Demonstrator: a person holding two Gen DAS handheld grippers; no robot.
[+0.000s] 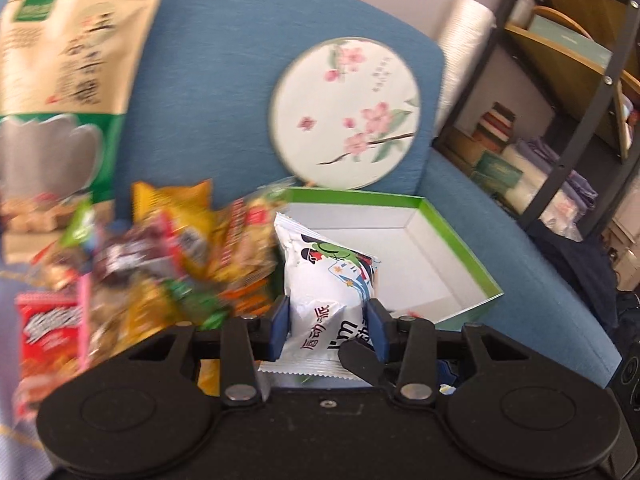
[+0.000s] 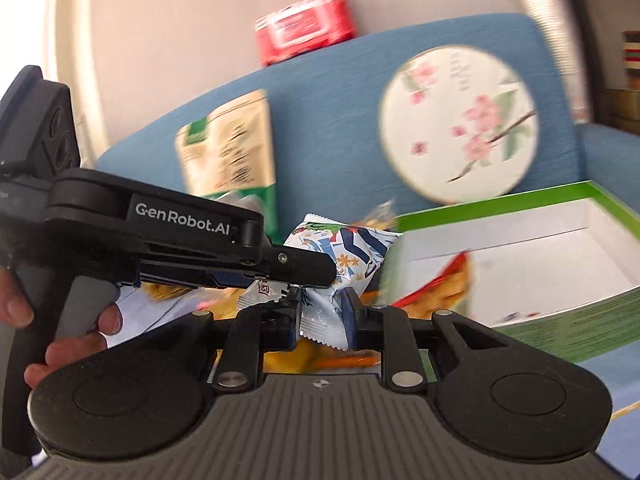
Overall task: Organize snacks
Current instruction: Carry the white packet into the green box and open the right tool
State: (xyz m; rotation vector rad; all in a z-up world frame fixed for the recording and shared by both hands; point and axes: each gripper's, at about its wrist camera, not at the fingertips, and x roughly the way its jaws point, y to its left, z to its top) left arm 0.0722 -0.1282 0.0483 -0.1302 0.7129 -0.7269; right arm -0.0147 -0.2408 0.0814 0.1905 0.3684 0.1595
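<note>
My left gripper (image 1: 329, 328) is shut on a white snack packet (image 1: 326, 276) with a green and blue cartoon print, held up in front of the open green box (image 1: 460, 236). From the right wrist view, the left gripper (image 2: 320, 270) reaches in from the left with that packet (image 2: 352, 248). Just below it, my right gripper (image 2: 323, 312) is shut on a second white packet (image 2: 320, 320); where the two packets overlap I cannot tell them apart. The box (image 2: 500, 200) lies to the right, white inside. A blurred pile of mixed snacks (image 1: 160, 264) lies left of the box.
A tall kraft pouch (image 1: 68, 80) and a round blossom-print cushion (image 1: 344, 116) lean on the blue sofa back (image 1: 208, 80). A red pack (image 2: 304, 24) sits on top of it. A black shelf (image 1: 568, 100) stands at the right. A hand (image 2: 80, 320) holds the left gripper's handle.
</note>
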